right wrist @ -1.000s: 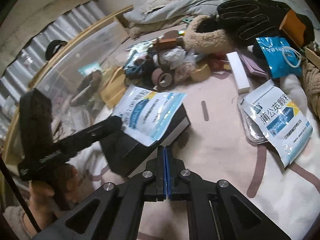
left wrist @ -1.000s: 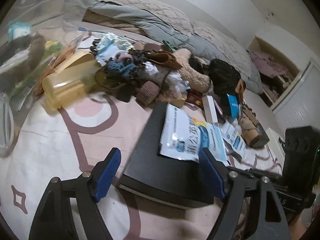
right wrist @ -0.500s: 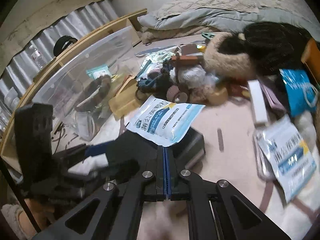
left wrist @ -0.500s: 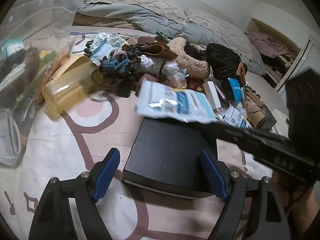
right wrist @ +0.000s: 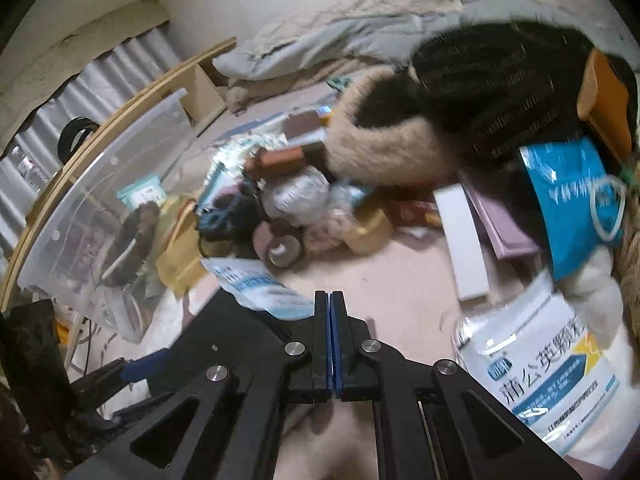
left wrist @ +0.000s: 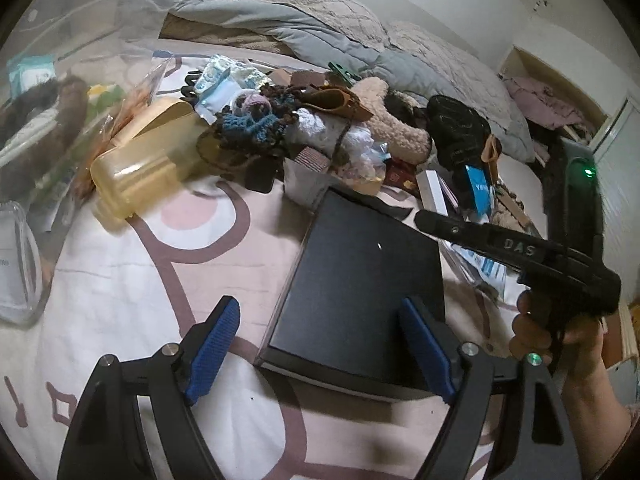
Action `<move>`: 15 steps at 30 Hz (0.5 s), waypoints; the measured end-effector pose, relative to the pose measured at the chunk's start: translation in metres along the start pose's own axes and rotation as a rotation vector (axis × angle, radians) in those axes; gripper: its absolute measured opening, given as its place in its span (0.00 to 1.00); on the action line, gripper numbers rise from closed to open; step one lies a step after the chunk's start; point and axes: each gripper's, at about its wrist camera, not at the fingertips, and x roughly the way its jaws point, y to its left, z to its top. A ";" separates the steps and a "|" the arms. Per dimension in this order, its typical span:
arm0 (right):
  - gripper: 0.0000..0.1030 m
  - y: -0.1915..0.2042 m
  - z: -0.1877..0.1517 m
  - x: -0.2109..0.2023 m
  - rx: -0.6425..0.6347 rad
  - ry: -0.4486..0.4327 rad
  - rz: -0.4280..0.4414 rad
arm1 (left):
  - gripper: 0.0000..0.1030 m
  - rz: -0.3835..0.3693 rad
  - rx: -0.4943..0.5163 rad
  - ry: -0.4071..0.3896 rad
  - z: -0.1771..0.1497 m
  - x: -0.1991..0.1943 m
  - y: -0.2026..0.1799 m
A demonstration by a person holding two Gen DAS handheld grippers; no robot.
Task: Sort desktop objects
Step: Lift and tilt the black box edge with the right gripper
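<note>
Black box (left wrist: 360, 280) was the thing I worked on at that moment; it lay flat on the patterned bed sheet (left wrist: 120, 280), near the front edge of the bed, with the pile of clutter just behind its far edge. Going from the left: the clear storage bin (right wrist: 100, 200) stood along the left edge of the bed, and the yellow plastic container (left wrist: 136, 168) lay on its side near it. My left gripper (left wrist: 320, 340) was released, its blue pads (left wrist: 212, 340) standing on both sides of the near end of the box but not pressing it. To grip well, I judged that I should first centre the box between the pads, because the right pad seemed almost over the lid while the left one stood apart from the box, and then close low on the side walls, not on the lid. On the right, my right gripper (right wrist: 333, 344) was clenched on nothing, over the far right corner of the box. A white and blue pouch (right wrist: 256, 284) lay against the far edge of the box; I judged it could be dragged along when lifting.
</note>
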 end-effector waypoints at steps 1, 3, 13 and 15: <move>0.07 -0.001 -0.001 0.002 0.006 0.014 0.008 | 0.80 0.022 0.021 -0.005 0.000 -0.002 -0.001; 0.07 0.000 -0.005 0.003 0.006 0.030 0.019 | 0.82 0.073 0.046 -0.022 0.001 -0.006 -0.001; 0.07 0.022 -0.041 -0.003 -0.072 0.163 0.063 | 0.85 0.041 -0.007 -0.026 0.001 -0.012 0.008; 0.07 0.031 -0.054 -0.002 -0.100 0.202 0.050 | 0.85 0.041 -0.001 -0.028 0.000 -0.014 0.007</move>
